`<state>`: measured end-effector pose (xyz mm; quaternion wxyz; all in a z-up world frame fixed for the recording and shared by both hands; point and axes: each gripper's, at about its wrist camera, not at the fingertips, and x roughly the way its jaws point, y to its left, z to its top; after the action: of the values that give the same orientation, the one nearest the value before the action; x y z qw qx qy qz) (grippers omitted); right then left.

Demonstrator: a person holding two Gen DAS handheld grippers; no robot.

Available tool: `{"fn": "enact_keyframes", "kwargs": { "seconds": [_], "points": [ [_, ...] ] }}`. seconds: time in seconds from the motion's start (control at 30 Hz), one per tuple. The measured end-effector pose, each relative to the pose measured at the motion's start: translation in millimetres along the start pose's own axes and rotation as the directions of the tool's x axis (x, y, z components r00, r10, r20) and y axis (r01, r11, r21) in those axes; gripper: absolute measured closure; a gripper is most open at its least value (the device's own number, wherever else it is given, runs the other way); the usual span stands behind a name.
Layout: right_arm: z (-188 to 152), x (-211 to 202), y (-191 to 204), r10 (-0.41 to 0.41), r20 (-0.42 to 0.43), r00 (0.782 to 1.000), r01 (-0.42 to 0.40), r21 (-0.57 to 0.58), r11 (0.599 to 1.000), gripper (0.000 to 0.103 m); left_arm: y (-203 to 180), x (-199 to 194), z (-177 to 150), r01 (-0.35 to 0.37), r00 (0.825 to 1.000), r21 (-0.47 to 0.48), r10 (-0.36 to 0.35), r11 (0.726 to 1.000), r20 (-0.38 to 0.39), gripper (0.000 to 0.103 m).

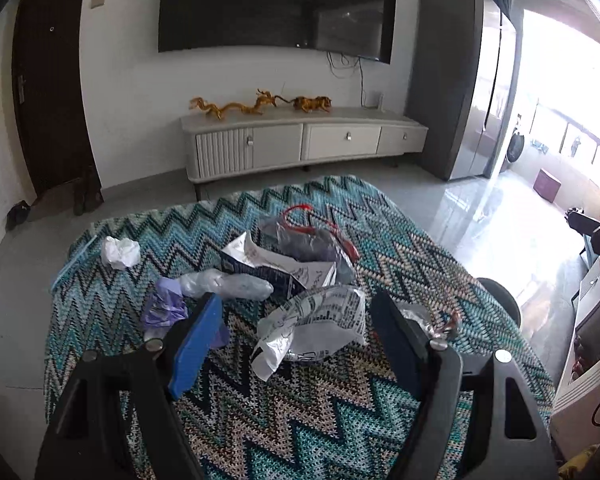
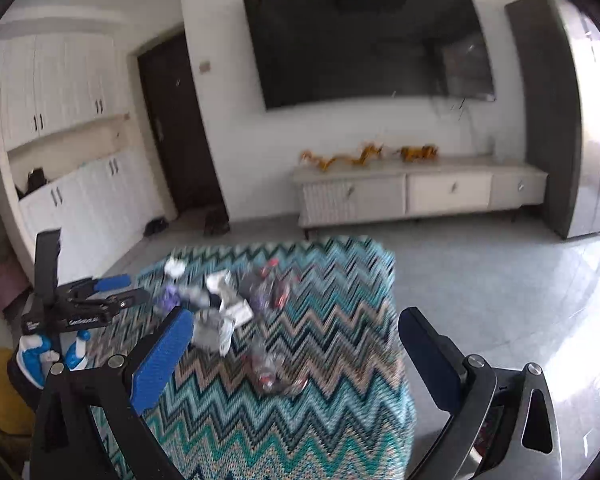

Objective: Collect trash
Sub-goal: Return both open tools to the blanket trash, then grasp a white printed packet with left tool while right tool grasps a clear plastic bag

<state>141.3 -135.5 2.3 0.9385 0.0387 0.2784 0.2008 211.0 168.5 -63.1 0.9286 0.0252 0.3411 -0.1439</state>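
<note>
Trash lies on a table with a zigzag teal cloth [image 1: 300, 420]. In the left wrist view my left gripper [image 1: 296, 312] is open, its jaws either side of a crumpled silver printed wrapper [image 1: 320, 320]. Beyond it lie a clear plastic bottle [image 1: 228, 284], a purple wrapper [image 1: 164, 308], a dark box with white paper [image 1: 276, 268], a grey bag with red cord [image 1: 312, 232] and a white paper ball [image 1: 120, 252]. A foil wrapper [image 1: 432, 320] lies by the right finger. My right gripper [image 2: 296, 332] is open above the cloth [image 2: 300, 440], nearest a clear crumpled wrapper [image 2: 272, 372]. The left gripper [image 2: 112, 292] shows at the left.
A white TV cabinet [image 1: 300, 140] with gold figurines stands against the far wall under a wall TV [image 1: 276, 4]. A tall grey cabinet [image 1: 456, 80] stands to the right. A dark door [image 1: 48, 80] is at the left. Tiled floor surrounds the table.
</note>
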Motion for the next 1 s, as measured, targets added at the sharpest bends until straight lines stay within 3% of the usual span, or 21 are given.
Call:
{"fn": "enact_keyframes", "kwargs": {
  "seconds": [0.13,0.27,0.3,0.37,0.47,0.53,0.67,0.7,0.73,0.83,1.0],
  "points": [
    [-15.3,56.6,5.5,0.055,-0.129,0.990,-0.059,-0.027,0.998,0.000,3.0,36.0,-9.0,0.012,0.998,0.005,-0.012,1.000,-0.054,0.030],
    [-35.3,103.3,10.8,0.116,-0.239,0.964,-0.129,-0.042,0.991,0.002,11.6,65.4,-12.8,0.023,0.994,-0.009,-0.024,1.000,-0.103,0.038],
    [-40.4,115.3,12.8,0.124,-0.268,0.955,-0.143,-0.051,0.988,0.005,12.9,72.1,-13.5,0.028,0.993,-0.011,-0.029,1.000,-0.116,0.039],
    [-47.3,131.8,15.1,0.140,-0.312,0.940,-0.165,-0.055,0.985,0.022,14.4,82.3,-15.9,0.038,0.989,-0.010,-0.039,0.999,-0.140,0.041],
    [-55.8,152.9,16.4,0.156,-0.363,0.919,-0.187,-0.052,0.981,0.039,15.3,95.1,-21.4,0.054,0.983,-0.014,-0.055,0.998,-0.177,0.051],
    [-61.9,164.7,17.6,0.168,-0.391,0.905,-0.202,-0.047,0.978,0.045,15.5,100.8,-26.0,0.068,0.978,-0.025,-0.071,0.997,-0.197,0.060],
    [-73.9,183.5,21.8,0.172,-0.441,0.881,-0.216,-0.053,0.975,0.057,14.3,99.9,-29.5,0.070,0.978,-0.024,-0.074,0.997,-0.194,0.068],
    [-76.5,185.8,22.2,0.177,-0.450,0.875,-0.221,-0.047,0.974,0.059,13.6,97.8,-30.0,0.079,0.977,-0.025,-0.082,0.997,-0.197,0.078],
    [-79.9,186.7,22.2,0.182,-0.458,0.870,-0.224,-0.040,0.974,0.064,12.7,96.1,-30.8,0.082,0.976,-0.024,-0.086,0.996,-0.200,0.079],
    [-87.2,181.7,22.1,0.194,-0.463,0.865,-0.234,-0.030,0.972,0.080,8.3,86.7,-34.7,0.069,0.978,-0.012,-0.070,0.998,-0.197,0.081],
    [-86.9,163.2,25.0,0.206,-0.439,0.874,-0.242,-0.027,0.970,0.084,3.0,65.2,-37.5,0.059,0.983,-0.027,-0.063,0.998,-0.174,0.083]
  ]
}}
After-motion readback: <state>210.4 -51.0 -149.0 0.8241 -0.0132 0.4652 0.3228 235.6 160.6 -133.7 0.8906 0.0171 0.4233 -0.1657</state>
